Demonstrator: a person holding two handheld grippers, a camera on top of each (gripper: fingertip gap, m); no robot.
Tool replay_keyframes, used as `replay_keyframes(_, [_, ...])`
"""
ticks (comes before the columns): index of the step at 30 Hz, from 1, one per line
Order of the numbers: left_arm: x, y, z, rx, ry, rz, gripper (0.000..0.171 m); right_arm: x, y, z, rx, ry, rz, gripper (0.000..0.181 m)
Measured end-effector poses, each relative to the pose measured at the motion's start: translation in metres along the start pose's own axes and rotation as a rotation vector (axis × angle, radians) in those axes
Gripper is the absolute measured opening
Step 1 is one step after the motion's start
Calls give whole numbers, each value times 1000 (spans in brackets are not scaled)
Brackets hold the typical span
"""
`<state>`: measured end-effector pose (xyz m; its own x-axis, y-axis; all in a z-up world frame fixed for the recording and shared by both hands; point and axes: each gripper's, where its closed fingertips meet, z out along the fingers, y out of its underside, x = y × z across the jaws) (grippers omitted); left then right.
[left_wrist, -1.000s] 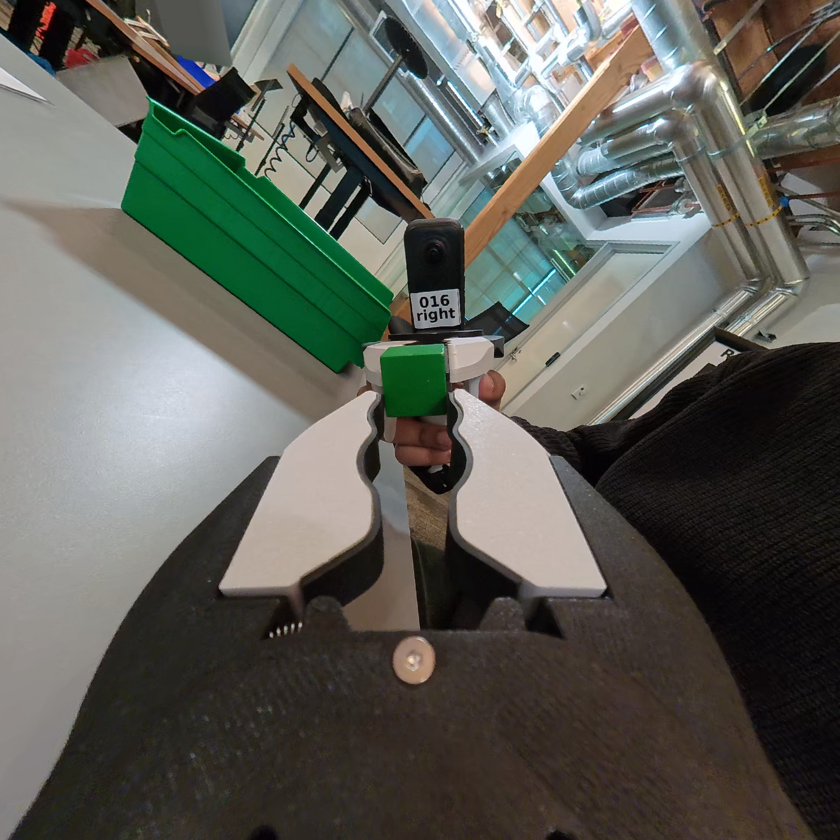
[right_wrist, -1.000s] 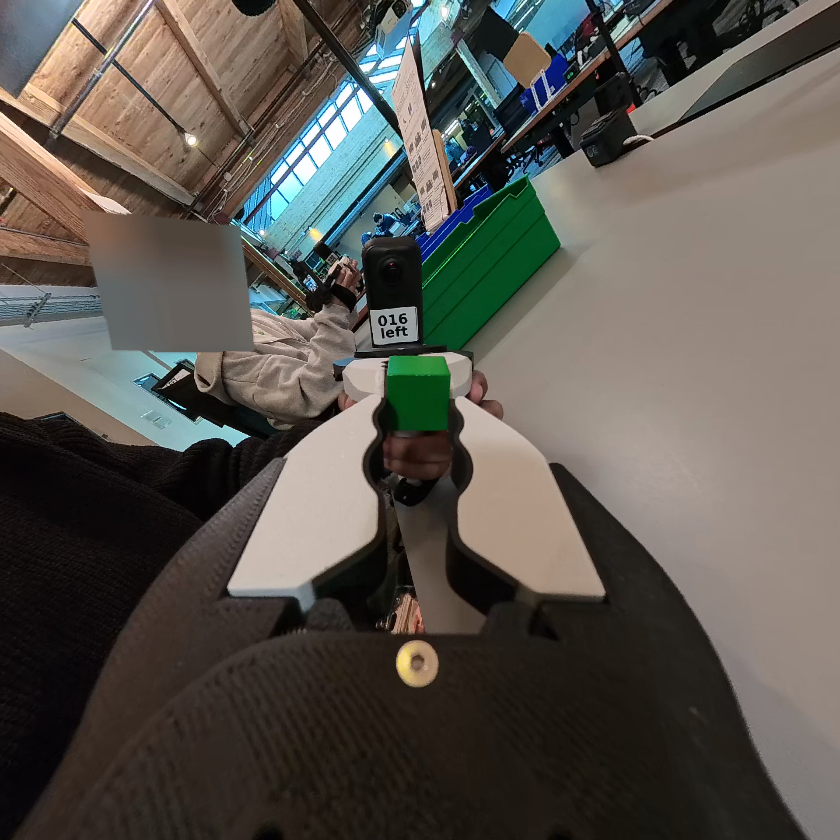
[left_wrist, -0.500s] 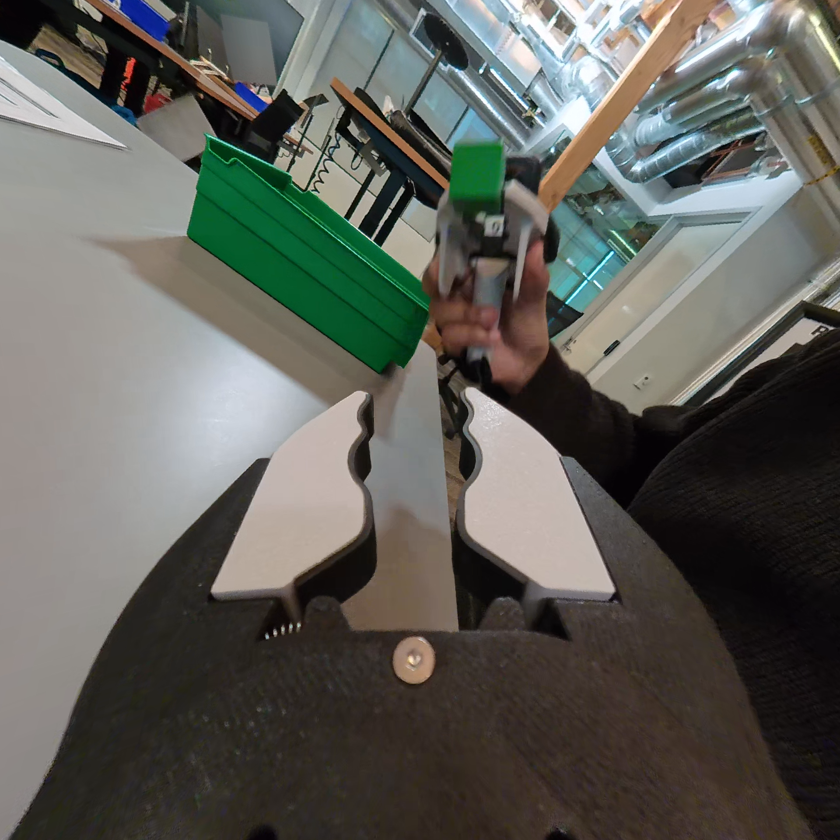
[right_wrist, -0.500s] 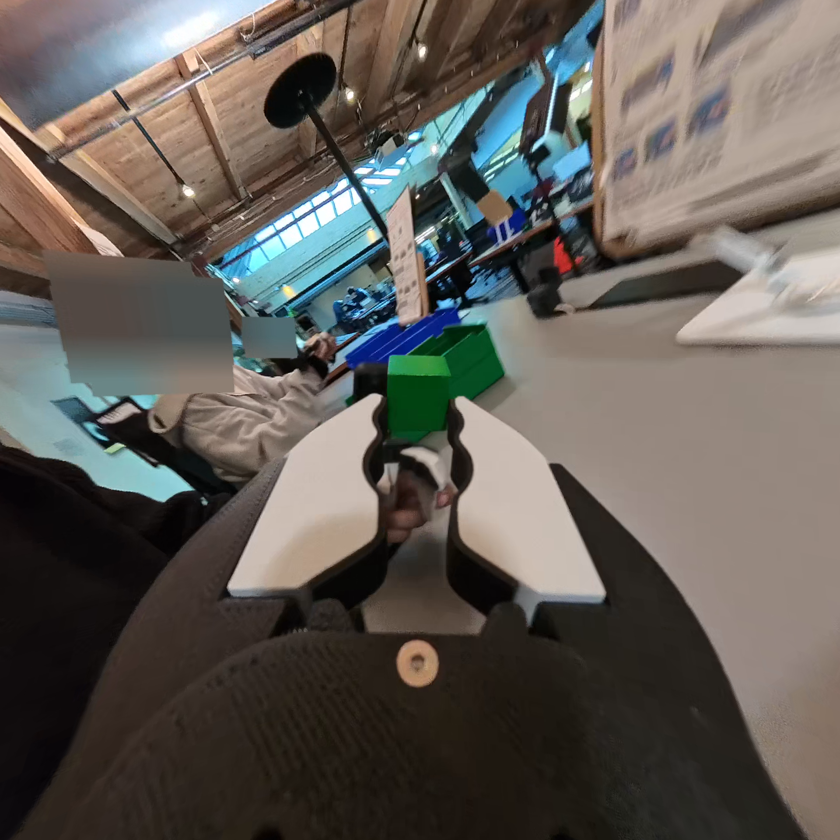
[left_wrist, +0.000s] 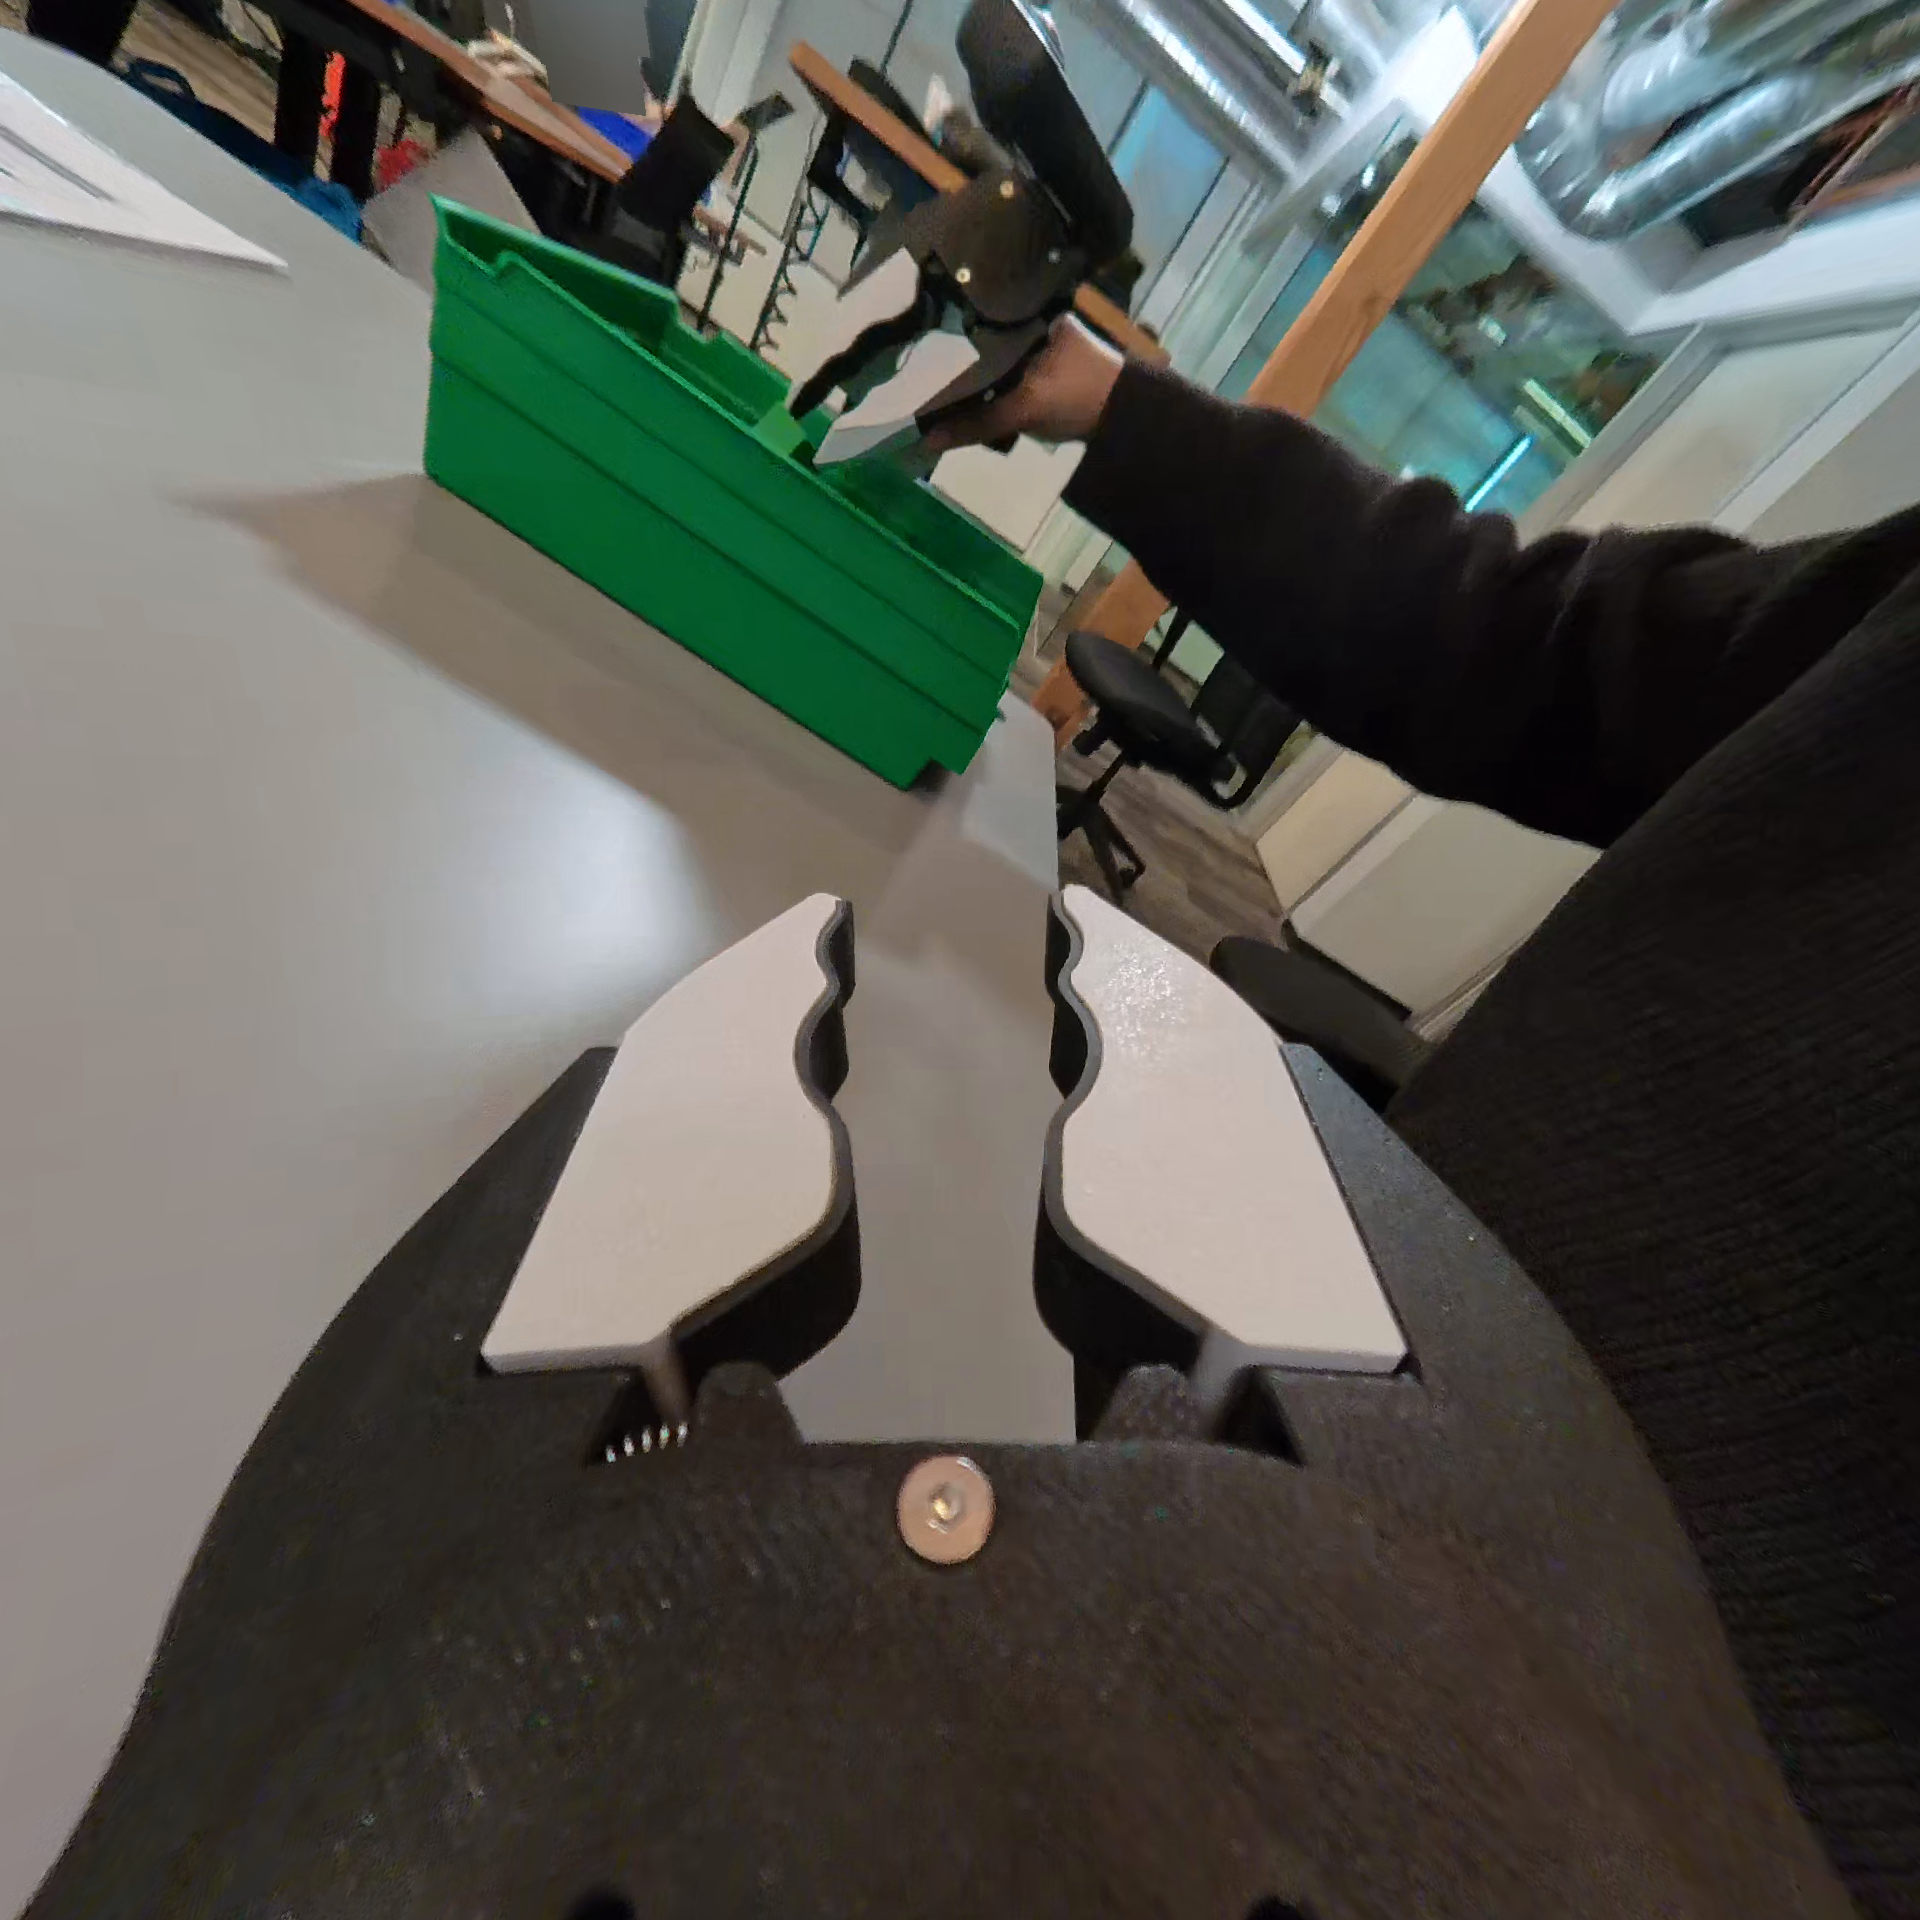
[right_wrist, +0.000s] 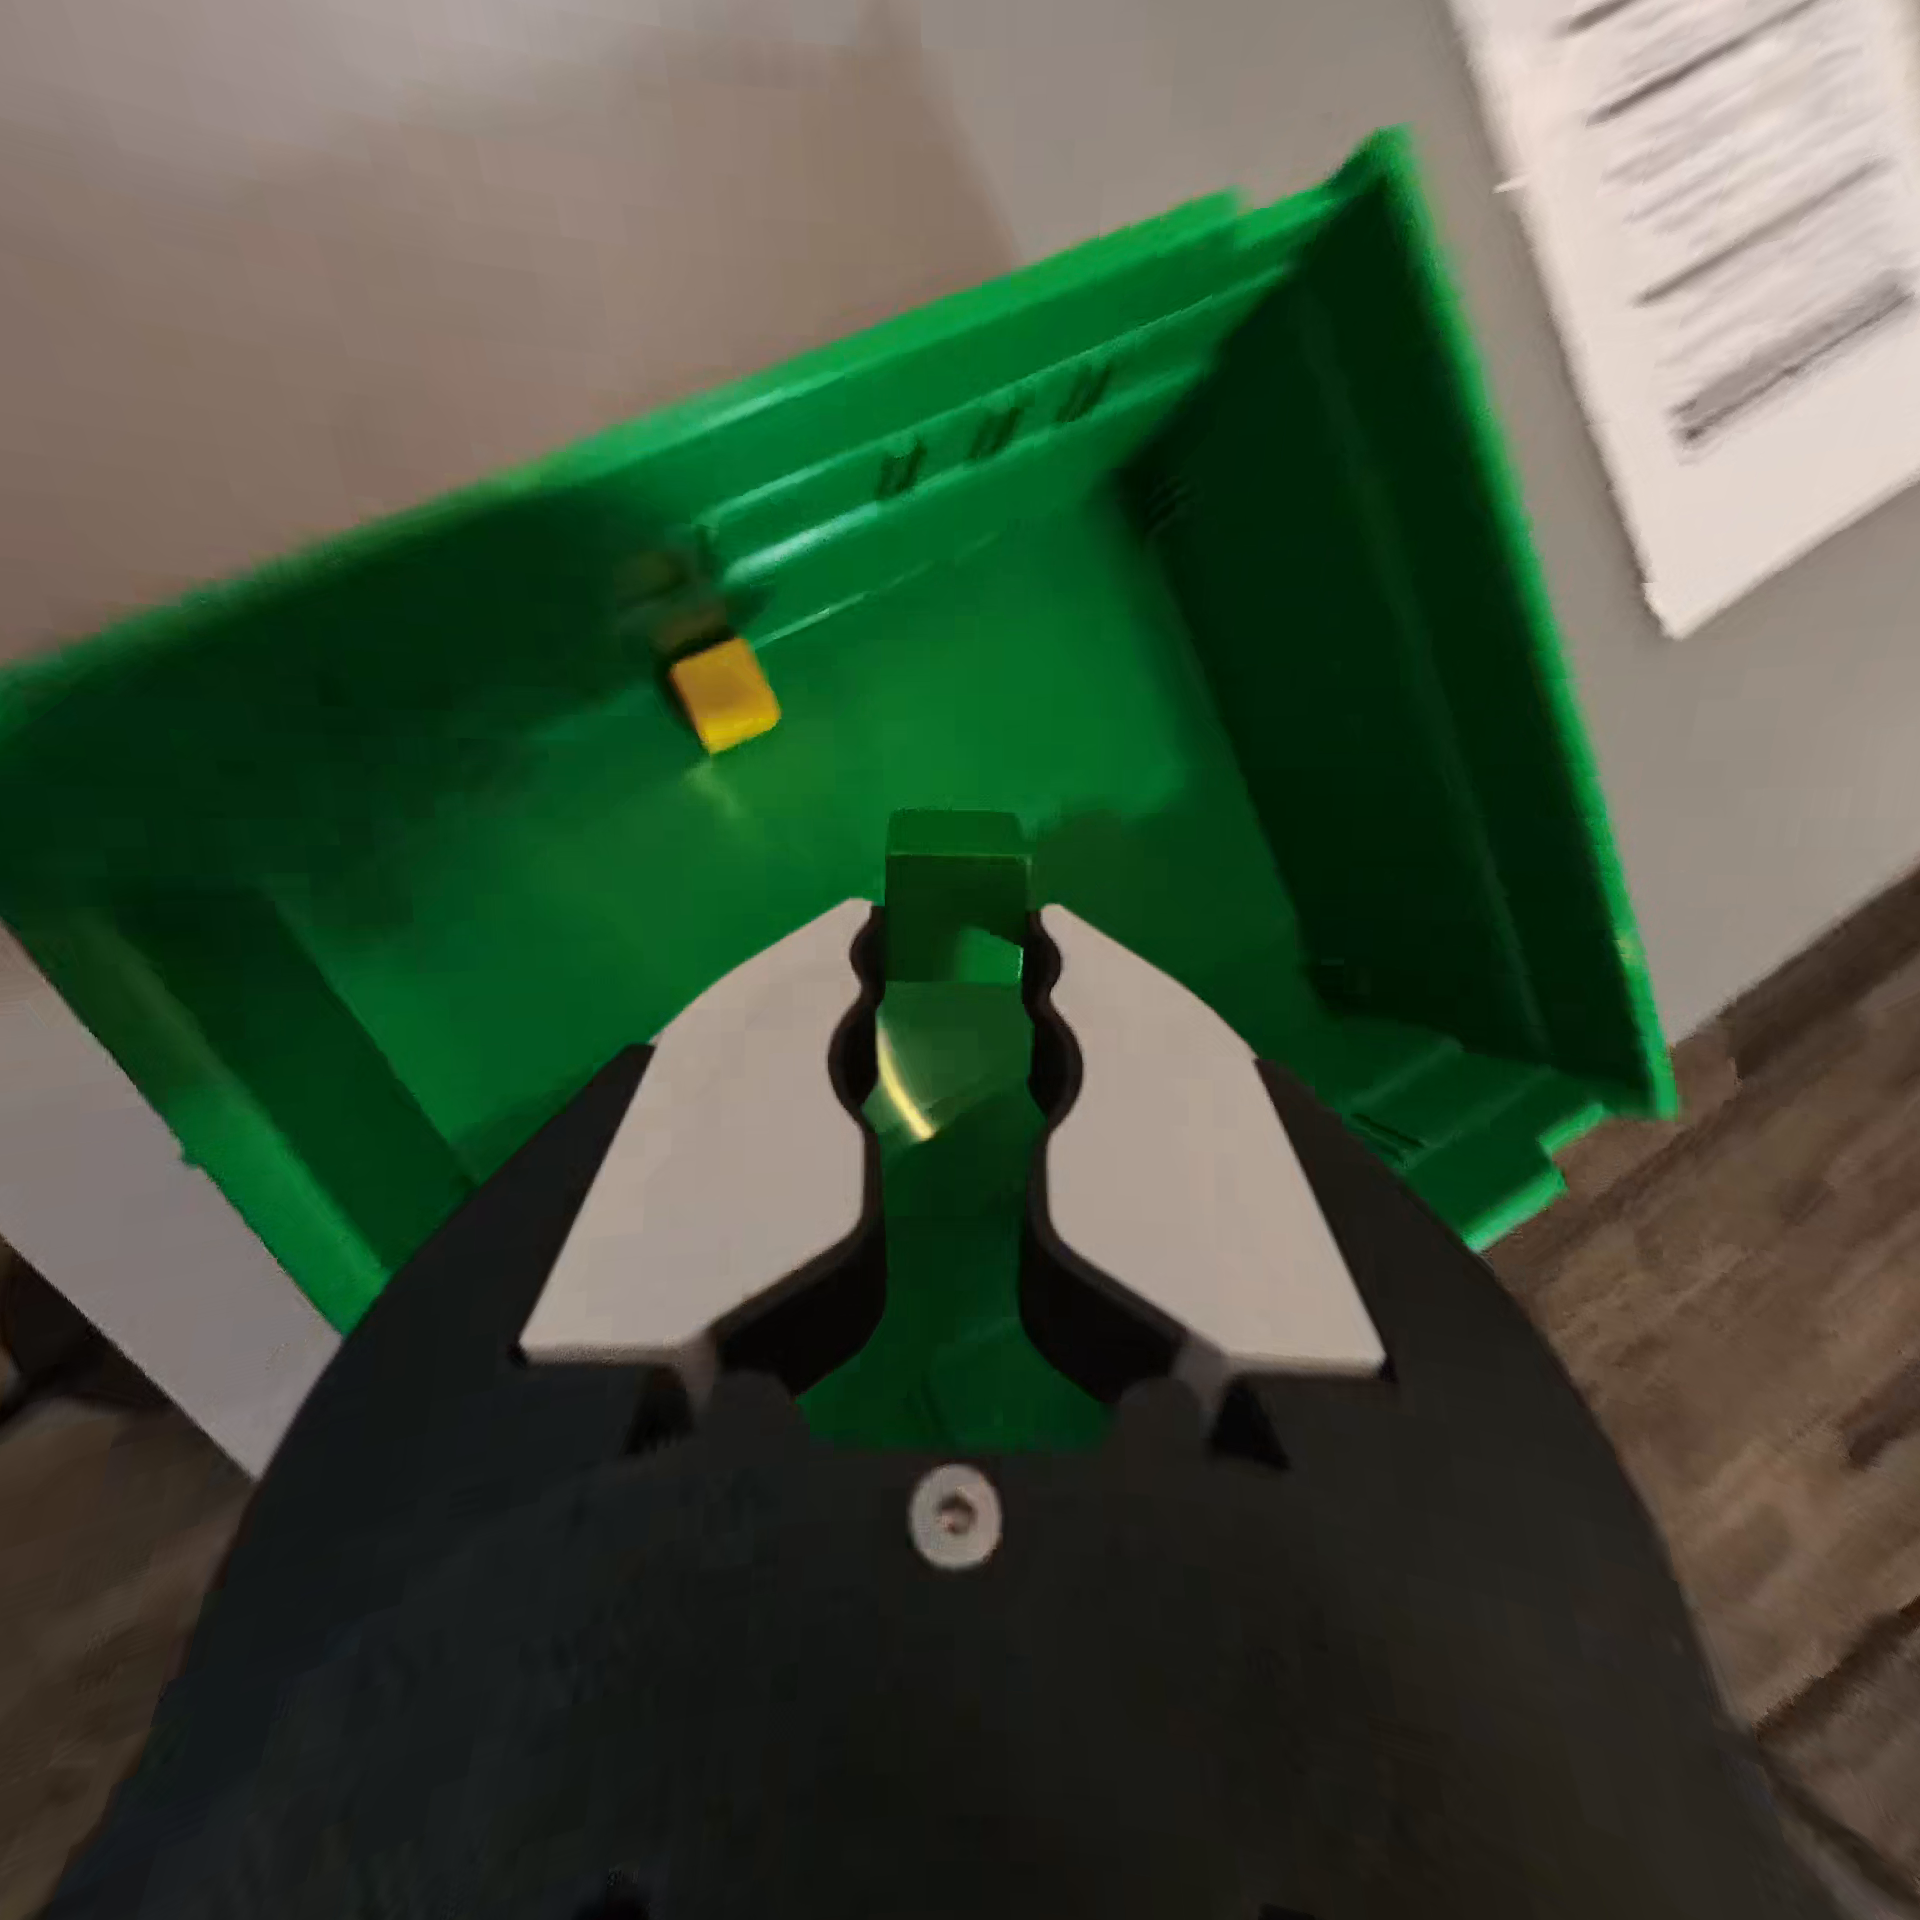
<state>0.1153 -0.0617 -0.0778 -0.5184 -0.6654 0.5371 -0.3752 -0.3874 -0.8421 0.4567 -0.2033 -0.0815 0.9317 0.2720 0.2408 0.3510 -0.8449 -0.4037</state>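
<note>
Above the green bin (right_wrist: 1434, 644), right claw (right_wrist: 956, 920) clamped on a green cube (right_wrist: 956, 883), tips pointing down over the bin floor. Farther in, against the far wall, a small yellow block (right_wrist: 724, 693). Low over the grey tabletop (left_wrist: 312, 831), left claw (left_wrist: 948, 914) parted, holding nothing, well apart from the bin.

Left wrist view sits low over the grey table (left_wrist: 312, 831), looking forward along its own fingers toward the far green bin (left_wrist: 727, 582), well apart from it. Right wrist view looks steeply down into the same green bin (right_wrist: 1455, 623) from close above, motion-blurred. Shared: bin and table; the left view also catches the right gripper (left_wrist: 821, 416) over the bin.
</note>
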Motion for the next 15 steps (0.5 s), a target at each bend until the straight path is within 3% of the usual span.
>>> replay_keyframes(6, [14,18,17,14,39,-94,36,-39,24,44,-243,-132,-335,26])
replay_keyframes(15, [16,26,16,-11,1,-120,36,-46,8,60,-209,-261,-374,26])
